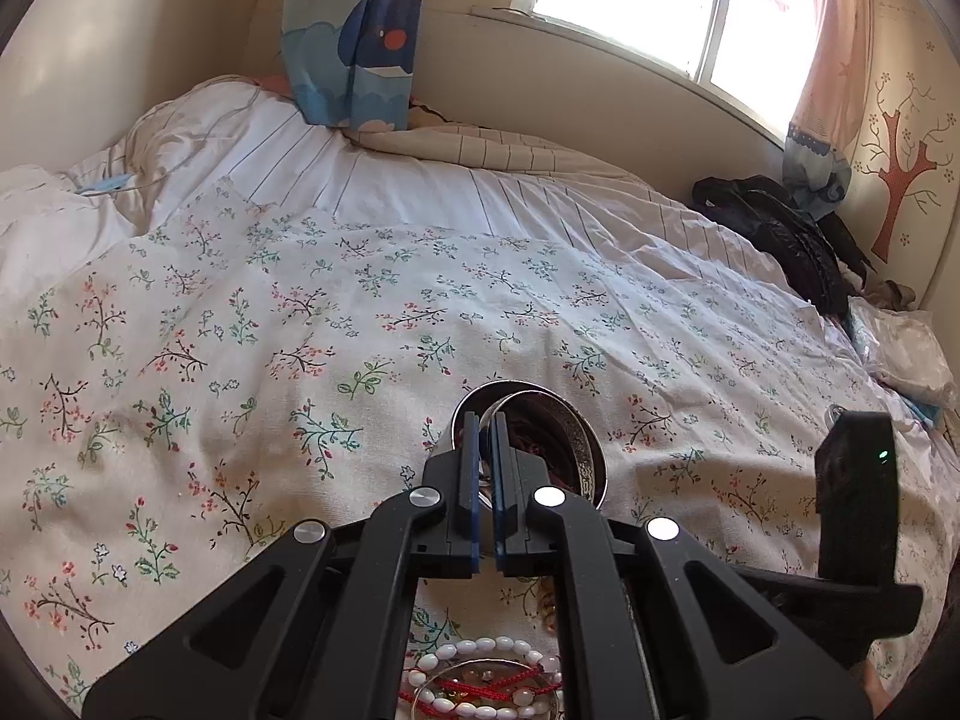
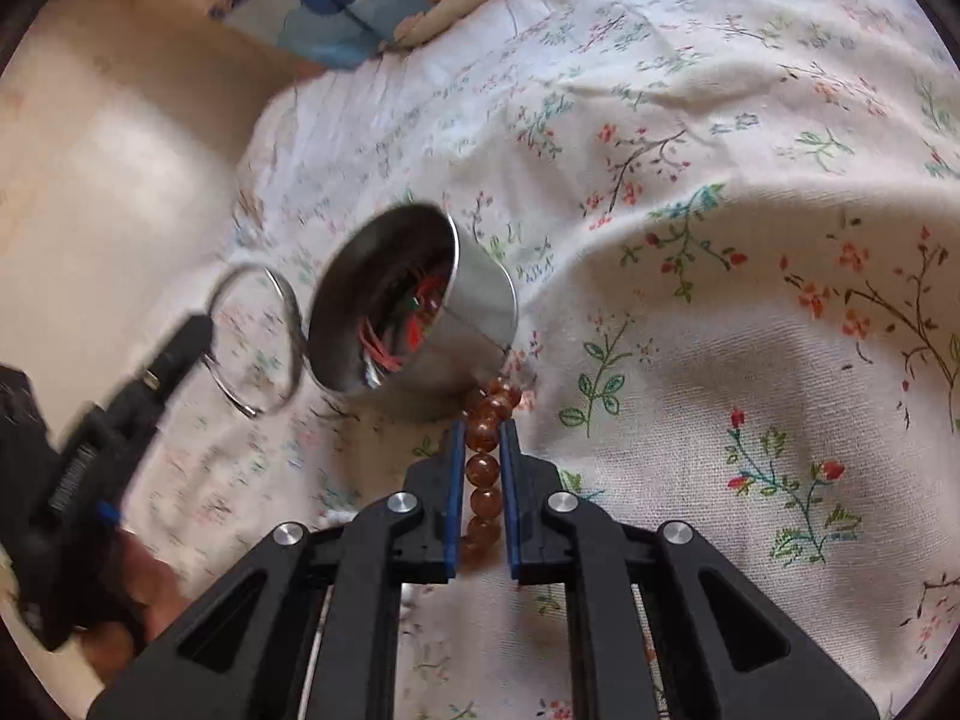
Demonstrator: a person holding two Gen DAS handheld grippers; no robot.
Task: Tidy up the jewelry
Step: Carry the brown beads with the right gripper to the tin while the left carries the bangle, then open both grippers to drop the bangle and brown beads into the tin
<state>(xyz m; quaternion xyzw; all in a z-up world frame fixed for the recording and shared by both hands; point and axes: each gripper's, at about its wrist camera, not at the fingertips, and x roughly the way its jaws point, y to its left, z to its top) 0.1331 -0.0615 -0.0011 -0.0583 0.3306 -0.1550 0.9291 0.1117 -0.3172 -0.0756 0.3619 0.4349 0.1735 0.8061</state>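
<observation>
Our right gripper [image 2: 482, 456] is clamped on the amber bead bracelet [image 2: 483, 468], whose string runs lengthwise between the pads, straight ahead toward the metal tin [image 2: 480, 294]. The tin lies tipped on the floral bedspread [image 2: 720, 330], its mouth facing the left gripper [image 2: 180, 348] (not us), so the beads sit just at its base. Our left gripper is pinched shut on a silver bangle [image 2: 258, 342]. Only the left wrist view shows a white bead bracelet [image 1: 480, 654] and red cords [image 1: 480, 684] beneath that gripper, near the bed's front edge.
</observation>
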